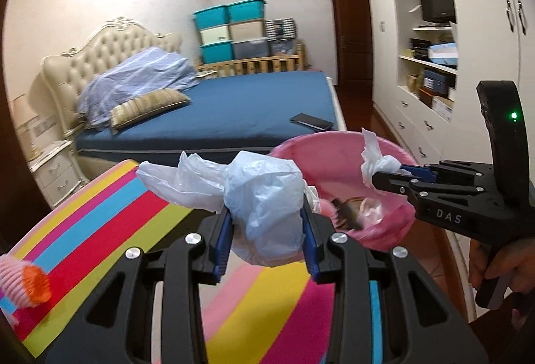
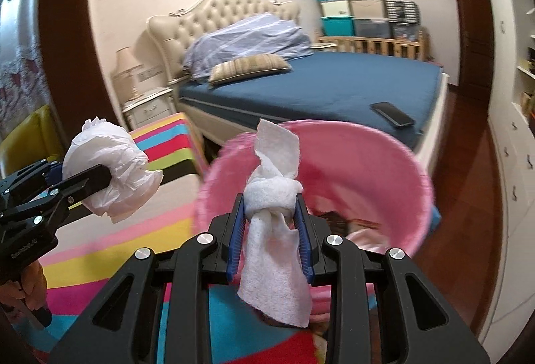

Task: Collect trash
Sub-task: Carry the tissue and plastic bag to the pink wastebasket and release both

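Both pieces of trash are already picked up, and what is left, in my judgement, is to bring them over the pink bin and let them fall in. The left gripper is closed on a crumpled plastic bag, thin, pale blue-white and half transparent, with many soft folds; it swells out between the blue ribbed pads. The right gripper is pressed narrowly on a white paper towel, which is knotted in the middle, with a fluffy, fibrous surface and one flat end hanging down. In the left wrist view this towel is just above the rim of the bin, while the bag is still beside it, over the striped cloth. The bin is round, smooth plastic, and some dark and pale trash already lies on its bottom. The cloth has bright bands of yellow, red, blue and pink. A knitted pink and orange thing lies on it; I cannot tell if it is trash.
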The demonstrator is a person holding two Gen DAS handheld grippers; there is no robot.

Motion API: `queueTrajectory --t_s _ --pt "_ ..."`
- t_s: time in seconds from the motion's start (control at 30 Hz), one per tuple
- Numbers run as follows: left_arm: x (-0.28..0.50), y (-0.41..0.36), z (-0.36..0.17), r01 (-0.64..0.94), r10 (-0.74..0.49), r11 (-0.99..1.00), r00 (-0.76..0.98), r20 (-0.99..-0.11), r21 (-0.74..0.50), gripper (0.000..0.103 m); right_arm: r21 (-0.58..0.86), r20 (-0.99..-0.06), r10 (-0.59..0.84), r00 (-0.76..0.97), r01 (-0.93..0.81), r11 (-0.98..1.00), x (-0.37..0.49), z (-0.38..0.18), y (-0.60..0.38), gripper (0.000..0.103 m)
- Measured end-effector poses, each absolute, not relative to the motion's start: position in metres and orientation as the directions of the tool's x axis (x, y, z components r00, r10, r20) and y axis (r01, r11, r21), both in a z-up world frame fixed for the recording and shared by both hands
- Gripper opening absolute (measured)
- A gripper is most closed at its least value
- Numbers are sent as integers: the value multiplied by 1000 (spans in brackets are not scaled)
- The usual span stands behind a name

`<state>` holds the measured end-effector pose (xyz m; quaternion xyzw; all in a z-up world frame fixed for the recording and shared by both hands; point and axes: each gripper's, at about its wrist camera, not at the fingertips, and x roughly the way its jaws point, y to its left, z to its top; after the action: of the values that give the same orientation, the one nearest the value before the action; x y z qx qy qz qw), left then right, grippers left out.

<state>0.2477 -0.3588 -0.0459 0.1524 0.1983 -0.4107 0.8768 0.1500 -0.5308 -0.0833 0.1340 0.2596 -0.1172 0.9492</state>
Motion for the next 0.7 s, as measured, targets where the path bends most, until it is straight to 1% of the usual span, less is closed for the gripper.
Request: queueTrajectory --t_s 0.23,0.37,0.53,0.57,0.63,0.67,0.7 --pt "259 -410 -49 825 -704 562 519 -486 66 35 171 -525 -207 826 340 925 143 -85 -563 29" --pt "265 -432 -44 842 -733 538 488 -474 35 35 149 -517 -220 828 340 929 147 -81 -574 29" --pt "269 -446 -41 857 -766 515 455 -454 -9 38 132 -497 -226 838 330 935 157 -75 -592 30" --pt "270 -449 -43 864 -775 502 437 -457 -26 43 133 -489 -227 842 329 935 159 -72 -596 30" --pt "270 -449 -46 868 -779 496 432 -455 -24 55 150 -477 -218 852 323 934 164 -67 -604 35" --pt "268 -448 -48 866 -778 499 442 -446 -12 65 163 -470 -218 855 327 931 166 -65 -609 37" --pt "267 -443 -48 865 -777 502 450 -440 -3 72 173 -465 -223 857 335 926 166 -61 -613 37"
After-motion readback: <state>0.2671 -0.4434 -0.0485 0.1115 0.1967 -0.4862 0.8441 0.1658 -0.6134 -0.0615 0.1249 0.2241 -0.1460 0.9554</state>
